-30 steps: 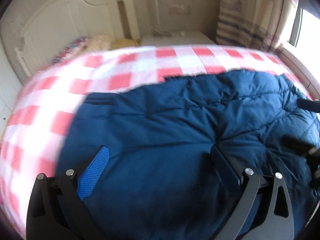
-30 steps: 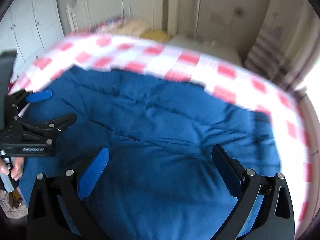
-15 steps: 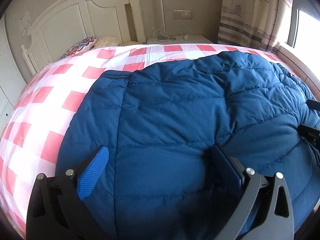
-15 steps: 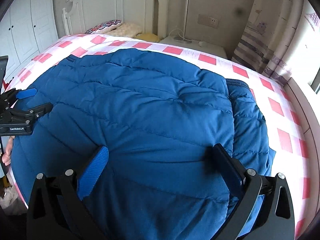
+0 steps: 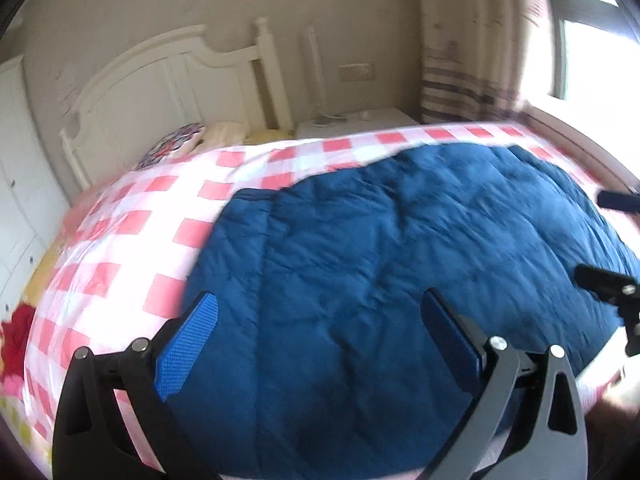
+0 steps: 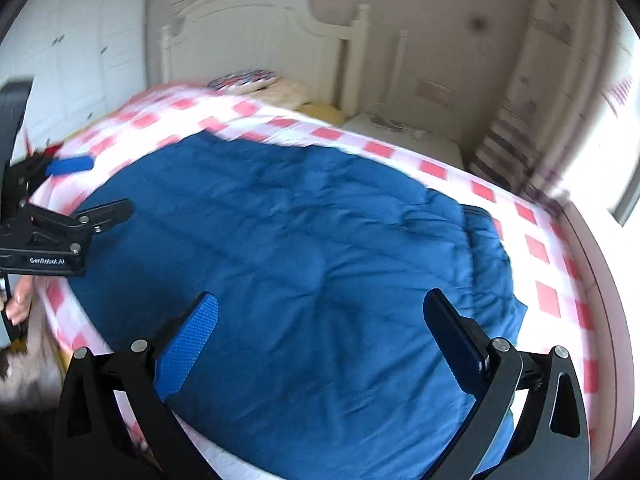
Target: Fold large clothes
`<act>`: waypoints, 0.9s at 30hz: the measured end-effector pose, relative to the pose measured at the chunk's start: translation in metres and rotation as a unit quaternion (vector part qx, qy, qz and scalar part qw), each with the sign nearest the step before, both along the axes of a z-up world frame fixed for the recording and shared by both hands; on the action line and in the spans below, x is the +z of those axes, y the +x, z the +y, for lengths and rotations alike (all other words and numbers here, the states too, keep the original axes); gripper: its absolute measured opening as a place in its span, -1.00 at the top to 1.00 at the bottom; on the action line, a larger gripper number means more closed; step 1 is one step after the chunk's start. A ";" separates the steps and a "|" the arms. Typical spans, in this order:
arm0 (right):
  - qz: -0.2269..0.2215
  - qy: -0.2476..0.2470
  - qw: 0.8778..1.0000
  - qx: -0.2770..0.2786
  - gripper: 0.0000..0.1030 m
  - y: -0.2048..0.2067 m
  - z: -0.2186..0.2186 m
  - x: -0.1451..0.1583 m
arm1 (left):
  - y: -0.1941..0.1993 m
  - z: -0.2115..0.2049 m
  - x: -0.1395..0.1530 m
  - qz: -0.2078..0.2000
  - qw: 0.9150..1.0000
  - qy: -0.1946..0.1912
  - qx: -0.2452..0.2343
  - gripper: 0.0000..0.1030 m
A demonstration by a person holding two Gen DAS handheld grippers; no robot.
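One garment is in play: a big navy quilted jacket (image 5: 400, 280) lying puffed and roughly flat on the pink-and-white checked bedspread (image 5: 132, 220), near the foot edge of the bed, with checked cloth showing around it on the far side and both flanks. In the right wrist view a narrower band of the jacket, perhaps a sleeve or a turned-in side, lies along its right edge; blur makes it hard to say which.

Judging by how it lies, the step in hand looks like a pause between folds, both tools lifted clear of the cloth. The next move would call for picking a hem or side edge, closing on it through the thick padding, and carrying it across; slippery padded fabric is likely to spring back, so a deep bite would help.

The left gripper (image 5: 320, 336) hovers above the near part of the jacket with its jaws spread wide and nothing between them. The right gripper (image 6: 320, 336) is likewise spread and empty, hanging over the jacket's near edge. Each tool shows at the margin of the other's view, well apart. Part of a hand (image 6: 18, 304) grips the left tool's handle at the bed's edge. Beyond stand the white headboard (image 5: 168, 76) and a curtained window (image 5: 592, 40)
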State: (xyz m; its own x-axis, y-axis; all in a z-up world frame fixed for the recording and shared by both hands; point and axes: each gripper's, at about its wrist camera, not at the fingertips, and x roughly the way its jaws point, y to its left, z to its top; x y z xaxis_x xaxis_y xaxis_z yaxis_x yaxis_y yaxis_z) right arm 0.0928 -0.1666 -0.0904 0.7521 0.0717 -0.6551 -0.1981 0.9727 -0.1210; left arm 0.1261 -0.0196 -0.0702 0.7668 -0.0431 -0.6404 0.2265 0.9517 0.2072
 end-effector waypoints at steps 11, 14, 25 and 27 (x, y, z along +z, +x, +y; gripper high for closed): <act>0.039 0.006 0.999 -0.008 -0.91 0.008 0.001 -0.048 | 0.009 -0.004 -0.051 0.042 0.999 0.008 -0.005 -0.96; 0.042 0.003 0.999 -0.010 -0.91 0.006 0.004 -0.048 | 0.008 -0.003 -0.051 0.042 0.999 0.008 -0.002 -0.96; 0.029 -0.001 0.995 -0.094 -0.91 -0.025 -0.058 -0.032 | 0.009 0.087 -0.053 0.046 0.992 -0.068 0.096 -0.96; 0.039 0.064 0.993 -0.087 -0.91 -0.025 -0.078 -0.049 | 0.010 0.095 -0.060 0.046 0.991 -0.096 0.086 -0.96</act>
